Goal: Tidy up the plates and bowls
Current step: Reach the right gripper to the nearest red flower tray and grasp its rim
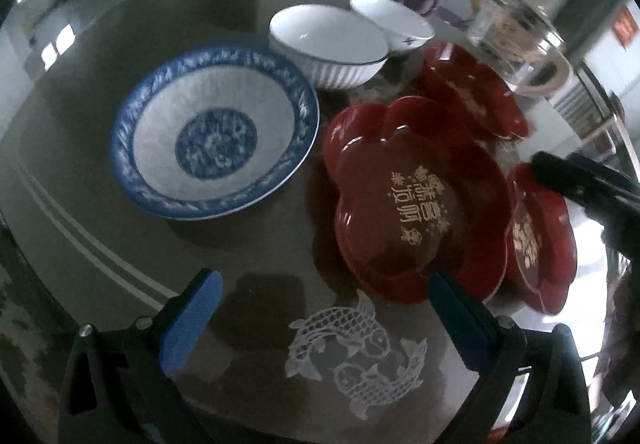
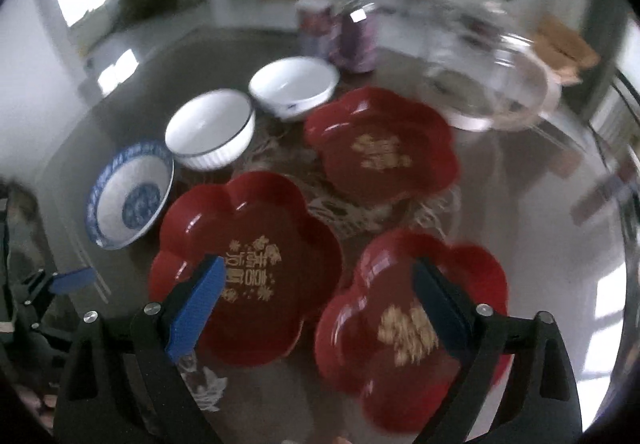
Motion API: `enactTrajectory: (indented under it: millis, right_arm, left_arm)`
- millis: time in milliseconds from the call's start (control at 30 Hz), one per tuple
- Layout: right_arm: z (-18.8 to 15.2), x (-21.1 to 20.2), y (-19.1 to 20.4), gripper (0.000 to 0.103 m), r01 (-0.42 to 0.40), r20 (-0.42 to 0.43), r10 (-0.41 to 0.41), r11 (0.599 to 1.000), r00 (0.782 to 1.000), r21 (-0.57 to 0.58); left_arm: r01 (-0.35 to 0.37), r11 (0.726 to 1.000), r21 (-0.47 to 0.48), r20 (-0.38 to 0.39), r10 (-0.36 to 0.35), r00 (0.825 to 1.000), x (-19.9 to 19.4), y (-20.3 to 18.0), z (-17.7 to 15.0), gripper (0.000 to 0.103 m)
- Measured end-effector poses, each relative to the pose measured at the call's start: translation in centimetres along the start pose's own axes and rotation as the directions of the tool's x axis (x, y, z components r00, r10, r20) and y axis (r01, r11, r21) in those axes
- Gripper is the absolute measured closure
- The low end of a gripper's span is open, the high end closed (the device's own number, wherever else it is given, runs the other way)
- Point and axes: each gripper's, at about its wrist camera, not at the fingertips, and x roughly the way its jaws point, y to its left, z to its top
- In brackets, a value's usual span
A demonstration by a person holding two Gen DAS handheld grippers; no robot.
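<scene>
Below, both grippers are hovering over the dark glass worktop with fingers spread wide, gripping nothing. The left gripper is hanging above an etched fish motif, which the right wrist view is showing only partly; the blue-and-white plate and nearest red flower-shaped dish are lying just beyond. The right gripper is showing three red dishes fully, its fingers straddling the near two, while two white bowls are sitting farther back.
</scene>
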Motion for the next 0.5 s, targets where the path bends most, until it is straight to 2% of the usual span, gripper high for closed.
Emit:
enactTrajectory:
  millis: [67, 133, 167, 200, 233, 267, 333, 400, 500]
  right_arm:
    - [0.8, 1.9, 0.0, 0.010, -0.031, -0.054, 0.029, 0.999, 0.998, -0.029]
    - [1.5, 4.1, 0.0, 0.014, -0.029, -0.106, 0.024, 0.998, 0.994, -0.050]
    - [1.7, 5.3, -0.2, 0.031, -0.032, -0.134, 0.024, 0.998, 0.991, -0.057]
    - [1.9, 6.1, -0.4, 0.063, -0.029, -0.154, 0.019, 0.998, 0.988, -0.061]
    - [1.9, 6.9, -0.7, 0.073, -0.023, -0.178, 0.012, 0.998, 0.984, -0.061]
    - [1.9, 7.5, -1.0, 0.073, -0.013, -0.191, 0.000, 0.998, 0.982, -0.064]
    - [1.9, 8.8, -1.4, 0.068, -0.008, -0.214, -0.008, 0.997, 0.977, -0.074]
    - [1.9, 9.7, -1.6, 0.067, -0.037, -0.236, 0.020, 0.997, 0.972, -0.069]
    - [1.9, 10.7, -1.7, 0.067, -0.050, -0.253, 0.030, 0.996, 0.967, -0.073]
  left_arm:
    - [-0.006, 0.999, -0.036, -0.002, 0.006, 1.000, 0.8, 0.1, 0.2, 0.006]
    - [0.000, 0.998, -0.067, -0.025, -0.002, 1.000, 1.7, 0.1, 0.4, 0.009]
    - [0.005, 0.997, -0.081, -0.037, -0.008, 0.999, 2.1, 0.2, 0.5, 0.013]
    - [0.011, 0.996, -0.093, -0.047, -0.015, 0.999, 2.6, 0.2, 0.7, 0.015]
    - [0.019, 0.994, -0.104, -0.061, -0.025, 0.998, 3.0, 0.1, 0.8, 0.018]
    - [0.024, 0.993, -0.114, -0.073, -0.033, 0.997, 3.5, -0.1, 0.8, 0.021]
    - [0.036, 0.992, -0.122, -0.088, -0.047, 0.995, 4.1, -0.6, 0.9, 0.025]
    - [0.035, 0.992, -0.121, -0.102, -0.047, 0.994, 4.8, -1.2, 0.9, 0.027]
    - [0.030, 0.993, -0.110, -0.084, -0.040, 0.996, 4.8, -1.9, 1.0, 0.034]
